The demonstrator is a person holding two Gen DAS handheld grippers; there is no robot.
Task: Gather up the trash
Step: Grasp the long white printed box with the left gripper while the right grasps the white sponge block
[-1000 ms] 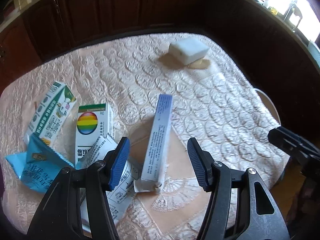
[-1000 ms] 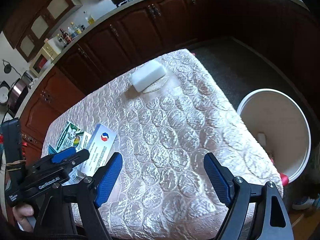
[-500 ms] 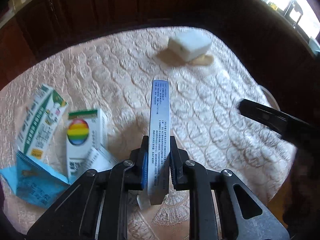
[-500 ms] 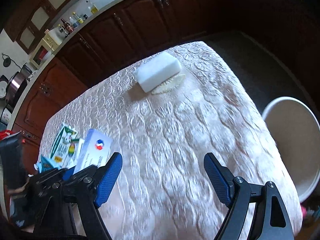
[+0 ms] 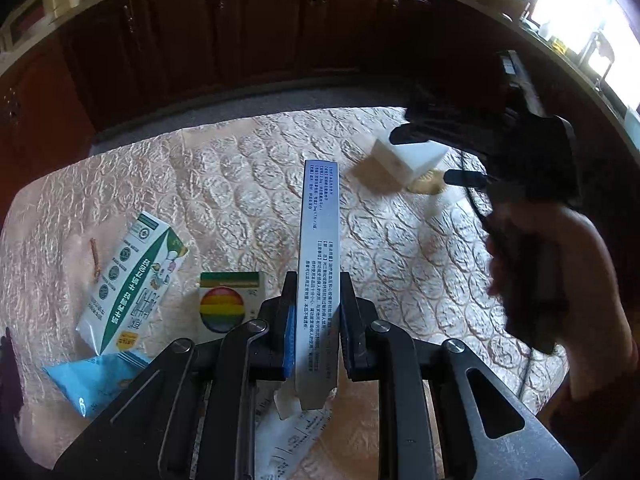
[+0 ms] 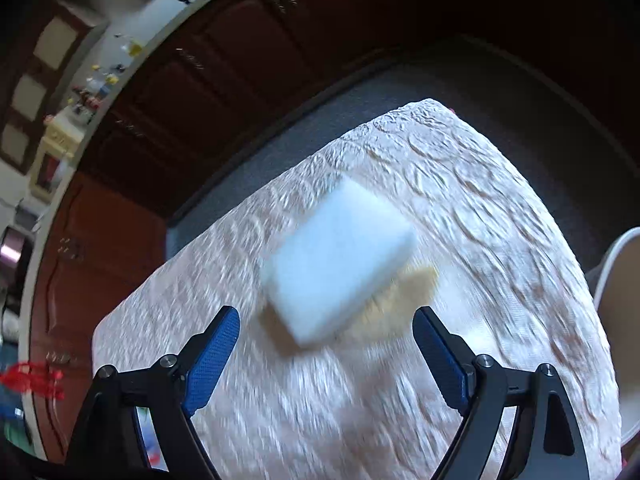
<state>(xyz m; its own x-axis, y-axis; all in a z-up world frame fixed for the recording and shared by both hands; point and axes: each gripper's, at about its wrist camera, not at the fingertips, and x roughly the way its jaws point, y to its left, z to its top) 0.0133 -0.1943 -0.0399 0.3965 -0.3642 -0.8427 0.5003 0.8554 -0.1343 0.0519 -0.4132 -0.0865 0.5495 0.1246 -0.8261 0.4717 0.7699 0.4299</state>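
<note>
Left tongs (image 5: 318,320) are clamped on a long narrow grey-blue printed carton (image 5: 320,248), pads pressing its two broad faces near the lower end; the carton stands on edge and juts forward toward 12 o'clock above the bench (image 5: 240,184), which is covered in a quilted cream cloth. Remaining trash lies at 9 to 8 o'clock of the left tongs: a green-and-white milk carton (image 5: 132,280) lying flat, a small box with a rainbow disc (image 5: 228,304) just beside it, a blue foil wrapper (image 5: 96,380) touching the milk carton's near end, and a printed white paper (image 5: 296,436) under the tongs. A thin brown stick (image 5: 95,258) lies just left of the milk carton. Right tongs (image 6: 326,340) are spread wide, jaws having just been opening, nothing pressed between the pads. A white block (image 6: 340,260) sits on the bench at 12 o'clock of them, apart from the fingertips, partly over a tan patch (image 6: 416,280); the view is motion-blurred. In the left wrist view the same block (image 5: 408,160) lies at 1 o'clock with the right tongs' dark fingers (image 5: 412,136) over it. A white bin rim (image 6: 616,256) shows at 3 o'clock, off the bench edge.
</note>
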